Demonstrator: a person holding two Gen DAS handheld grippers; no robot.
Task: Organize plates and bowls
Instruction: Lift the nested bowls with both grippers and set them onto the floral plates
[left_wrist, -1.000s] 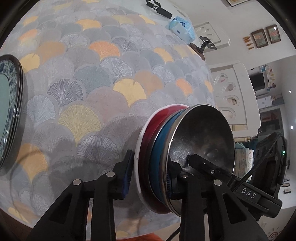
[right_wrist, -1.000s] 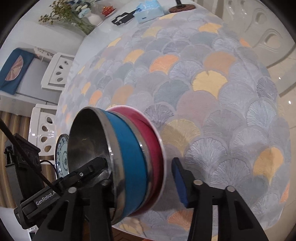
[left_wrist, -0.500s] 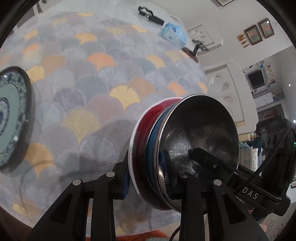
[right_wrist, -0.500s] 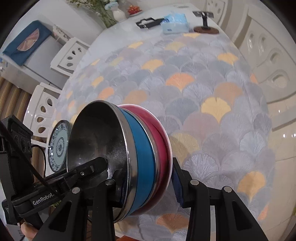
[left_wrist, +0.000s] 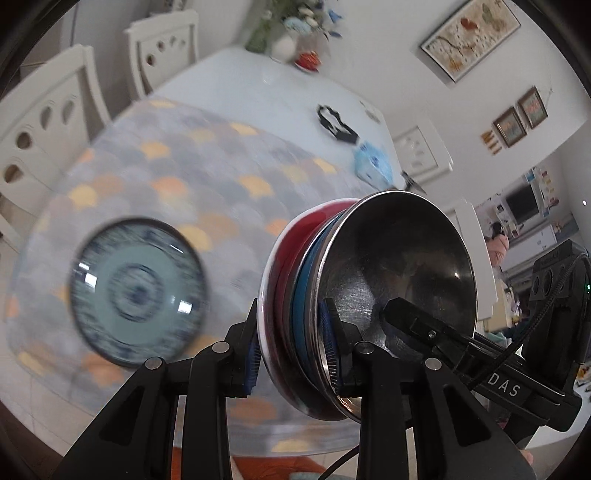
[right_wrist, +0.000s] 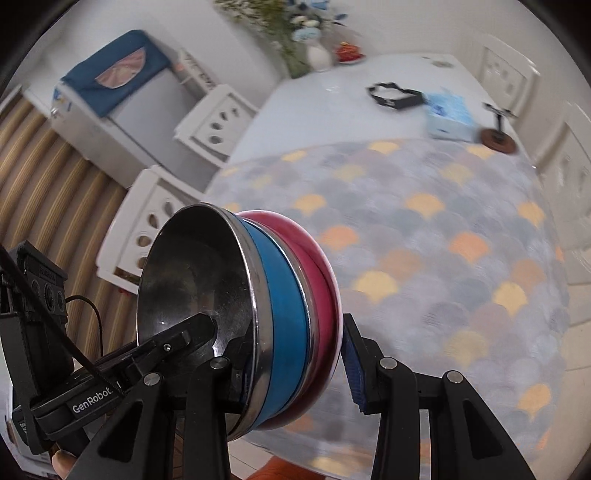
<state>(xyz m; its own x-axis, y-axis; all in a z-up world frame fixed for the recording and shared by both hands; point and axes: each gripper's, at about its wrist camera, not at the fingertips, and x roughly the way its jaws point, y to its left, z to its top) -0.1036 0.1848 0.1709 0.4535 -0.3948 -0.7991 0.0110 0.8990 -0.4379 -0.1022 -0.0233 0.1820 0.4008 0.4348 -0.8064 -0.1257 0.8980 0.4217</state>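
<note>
A nested stack hangs tilted above the table: a steel bowl (left_wrist: 399, 266) sits inside a blue bowl (left_wrist: 301, 295), which sits inside a red bowl (left_wrist: 284, 266). My left gripper (left_wrist: 291, 354) is shut on the stack's near rim, one pad on the red outside and one inside the steel bowl. My right gripper (right_wrist: 295, 369) is shut on the opposite rim of the same stack (right_wrist: 284, 295). Each view shows the other gripper's finger reaching into the steel bowl (right_wrist: 192, 273). A blue-patterned plate (left_wrist: 136, 291) lies on the fan-patterned tablecloth (left_wrist: 184, 177), to the left below the stack.
At the table's far end are a blue tissue pack (right_wrist: 448, 114), a black strap-like item (right_wrist: 395, 96), a small stand (right_wrist: 496, 134) and a vase of flowers (right_wrist: 317, 55). White chairs (left_wrist: 40, 122) stand along the table's left side, and more (right_wrist: 214, 122) show beyond it.
Both grippers have risen and tipped up with the bowl stack, so the table looks farther off. The patterned plate has come fully into the left wrist view.
</note>
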